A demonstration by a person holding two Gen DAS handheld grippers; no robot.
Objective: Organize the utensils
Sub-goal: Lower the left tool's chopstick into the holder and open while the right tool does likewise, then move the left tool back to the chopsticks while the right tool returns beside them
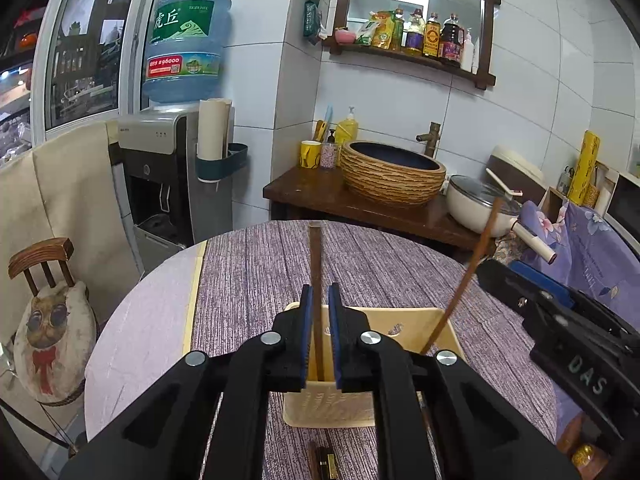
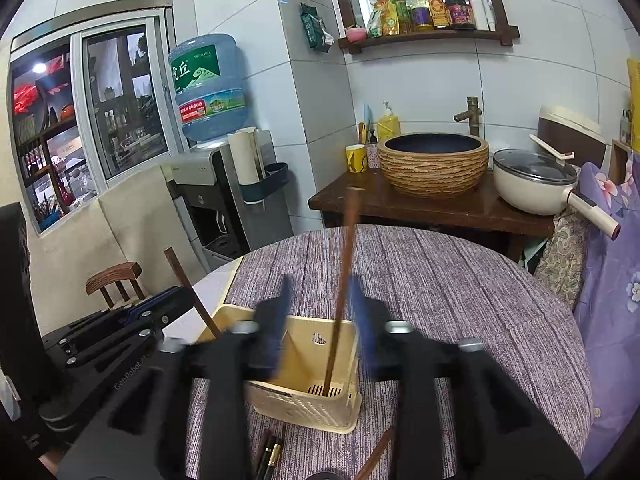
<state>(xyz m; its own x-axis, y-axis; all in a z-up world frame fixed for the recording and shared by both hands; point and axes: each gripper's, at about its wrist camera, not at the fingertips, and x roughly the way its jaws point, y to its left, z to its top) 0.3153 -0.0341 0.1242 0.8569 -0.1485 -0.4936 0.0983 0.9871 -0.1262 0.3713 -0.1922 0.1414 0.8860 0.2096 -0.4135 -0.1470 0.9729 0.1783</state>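
1. Each chopstick stands in the cream holder: one between the left gripper jaws, barely parted; another between the right gripper jaws, spread clear.
2. Risk: withdrawing crookedly could snag a stick and tip the light holder.

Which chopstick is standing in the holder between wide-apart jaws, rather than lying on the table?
The chopstick between the right hand-held gripper jaws stands in the cream holder. Another chopstick lies on the table.

Two wrist fisheyes, each aimed forward and slightly downward along its fingers, set close above the worktop; utensil holder and basin shared by both.
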